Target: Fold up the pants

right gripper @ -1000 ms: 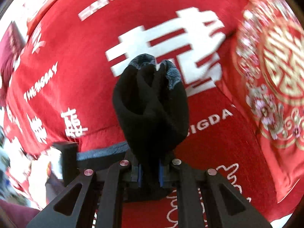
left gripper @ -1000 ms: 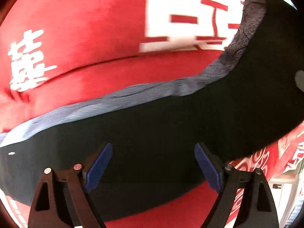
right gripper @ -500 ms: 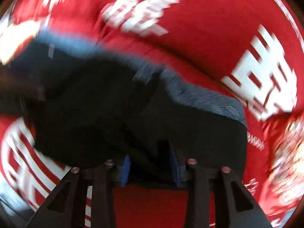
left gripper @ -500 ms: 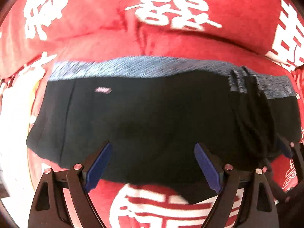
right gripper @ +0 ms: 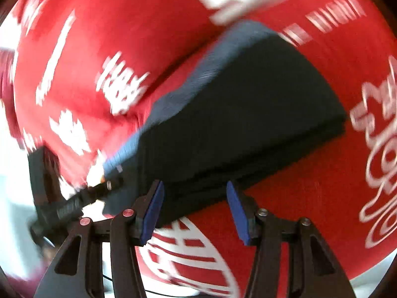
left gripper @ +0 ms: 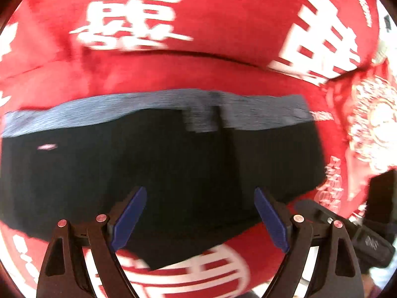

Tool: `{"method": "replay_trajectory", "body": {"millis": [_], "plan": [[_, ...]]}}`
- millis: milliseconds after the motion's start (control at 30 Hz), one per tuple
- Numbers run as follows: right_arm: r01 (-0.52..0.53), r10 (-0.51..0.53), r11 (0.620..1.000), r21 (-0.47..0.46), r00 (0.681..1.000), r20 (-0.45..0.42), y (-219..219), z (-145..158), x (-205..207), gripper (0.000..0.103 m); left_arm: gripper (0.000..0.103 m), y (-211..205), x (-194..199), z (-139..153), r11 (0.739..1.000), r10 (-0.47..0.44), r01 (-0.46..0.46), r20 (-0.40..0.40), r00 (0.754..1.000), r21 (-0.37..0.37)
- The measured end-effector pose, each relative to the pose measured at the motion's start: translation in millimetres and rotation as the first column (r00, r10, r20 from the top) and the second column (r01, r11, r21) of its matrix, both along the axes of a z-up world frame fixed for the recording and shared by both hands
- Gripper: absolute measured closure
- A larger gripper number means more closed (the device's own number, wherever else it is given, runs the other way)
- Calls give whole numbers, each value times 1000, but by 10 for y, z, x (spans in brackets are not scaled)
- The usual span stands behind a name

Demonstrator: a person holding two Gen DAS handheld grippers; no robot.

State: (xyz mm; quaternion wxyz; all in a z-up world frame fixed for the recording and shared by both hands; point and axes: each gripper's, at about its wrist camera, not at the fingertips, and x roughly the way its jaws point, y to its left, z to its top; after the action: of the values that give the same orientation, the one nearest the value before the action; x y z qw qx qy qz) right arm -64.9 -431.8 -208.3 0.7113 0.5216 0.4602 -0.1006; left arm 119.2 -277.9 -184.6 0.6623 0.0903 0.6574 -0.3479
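1. Red cloth (left gripper: pixel 223 79) with white characters covers the surface.
2. Black pants (left gripper: pixel 161 173) with a grey waistband (left gripper: pixel 148 109) lie folded flat on it.
3. Left gripper (left gripper: pixel 199 213) hangs over the pants, jaws wide apart, empty.
4. Right gripper (right gripper: pixel 193 206) is at the pants' near edge, jaws apart, holding nothing.

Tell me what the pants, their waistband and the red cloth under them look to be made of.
Pants: soft matte black fabric, likely a knit; it lies limp and flat. Waistband: heathered blue-grey band with fine ribbing, probably elastic knit. Red cloth: printed textile with white characters, slightly fuzzy and creased, perhaps cotton or fleece; blur leaves it open.
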Motion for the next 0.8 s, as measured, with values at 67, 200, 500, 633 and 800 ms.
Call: {"method": "replay_trajectory", "body": {"millis": [67, 200, 500, 633, 800], "plan": [[84, -86, 994, 73, 996, 27, -149, -81, -83, 46, 14, -164, -23, -47, 1000, -25, 25, -18, 1000, -10], [126, -135, 982, 144, 989, 55, -239, -235, -82, 46, 16, -362, -89, -217, 999, -36, 37, -61, 997, 3], [182, -209, 937, 298, 976, 62, -310, -457, -51, 98, 58, -310, -76, -244, 999, -22, 24, -49, 999, 35], [42, -71, 977, 208, 988, 134, -179, -85, 87, 99, 58, -160, -167, -101, 999, -30, 30, 17, 999, 32], [-1, 6, 983, 182, 1000, -26, -40, -482, 125, 99, 54, -62, -261, -385, 996, -15, 13, 27, 1000, 90]]}}
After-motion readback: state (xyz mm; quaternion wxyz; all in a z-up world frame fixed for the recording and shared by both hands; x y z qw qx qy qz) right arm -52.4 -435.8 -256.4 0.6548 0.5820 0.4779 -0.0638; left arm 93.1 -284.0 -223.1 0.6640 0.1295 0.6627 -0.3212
